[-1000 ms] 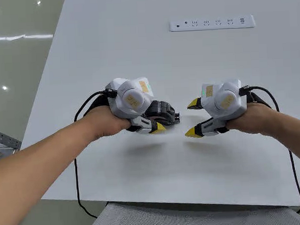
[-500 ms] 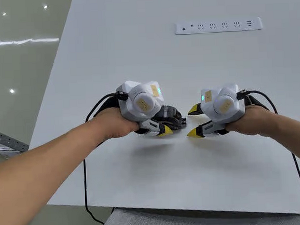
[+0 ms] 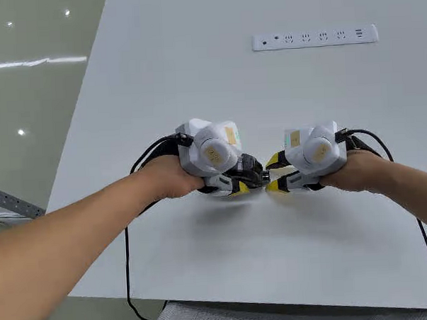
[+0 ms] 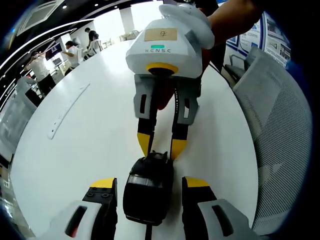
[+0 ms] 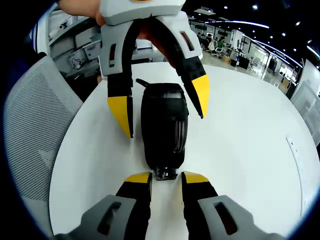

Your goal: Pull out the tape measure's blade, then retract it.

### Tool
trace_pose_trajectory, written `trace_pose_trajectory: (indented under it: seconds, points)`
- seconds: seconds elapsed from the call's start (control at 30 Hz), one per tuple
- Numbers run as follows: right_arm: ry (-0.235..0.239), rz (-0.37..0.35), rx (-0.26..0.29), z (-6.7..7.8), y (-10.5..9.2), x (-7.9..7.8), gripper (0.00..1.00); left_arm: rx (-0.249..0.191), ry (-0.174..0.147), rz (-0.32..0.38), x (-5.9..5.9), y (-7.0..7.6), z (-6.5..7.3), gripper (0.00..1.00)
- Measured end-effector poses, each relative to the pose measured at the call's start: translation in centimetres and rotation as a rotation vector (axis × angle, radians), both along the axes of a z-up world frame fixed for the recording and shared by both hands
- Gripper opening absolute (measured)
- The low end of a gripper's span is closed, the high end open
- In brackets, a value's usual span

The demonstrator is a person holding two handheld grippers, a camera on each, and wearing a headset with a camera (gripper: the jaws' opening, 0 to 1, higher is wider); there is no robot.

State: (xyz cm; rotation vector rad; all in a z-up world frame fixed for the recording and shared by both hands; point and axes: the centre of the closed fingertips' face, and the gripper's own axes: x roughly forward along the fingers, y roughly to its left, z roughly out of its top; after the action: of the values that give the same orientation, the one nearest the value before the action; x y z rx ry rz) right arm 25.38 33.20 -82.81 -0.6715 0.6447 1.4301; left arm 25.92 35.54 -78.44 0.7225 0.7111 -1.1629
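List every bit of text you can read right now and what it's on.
"XENSE": white housing of the right tool, left gripper view.
Tan sticker above it: mark too blurred to read.
On the black tape measure: nothing readable.
White power strip: markings too small.

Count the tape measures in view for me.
1. The black tape measure sits between the fingers of the left gripper, its blade end pointing at the right gripper. Hands and grippers may hide others on the table.
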Motion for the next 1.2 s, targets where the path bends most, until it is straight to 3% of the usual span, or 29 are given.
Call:
trace_pose_trajectory:
  seconds: [0.67,1.2]
  points:
    - [0.009,0.033,-0.001,0.01,0.38,-0.39,0.14,0.022,-0.021,-0.034,0.15,0.22,-0.10,0.33]
    - [0.009,0.065,0.000,0.42,0.40,-0.71,0.12,0.017,-0.015,-0.064,0.03,0.18,-0.07,0.32]
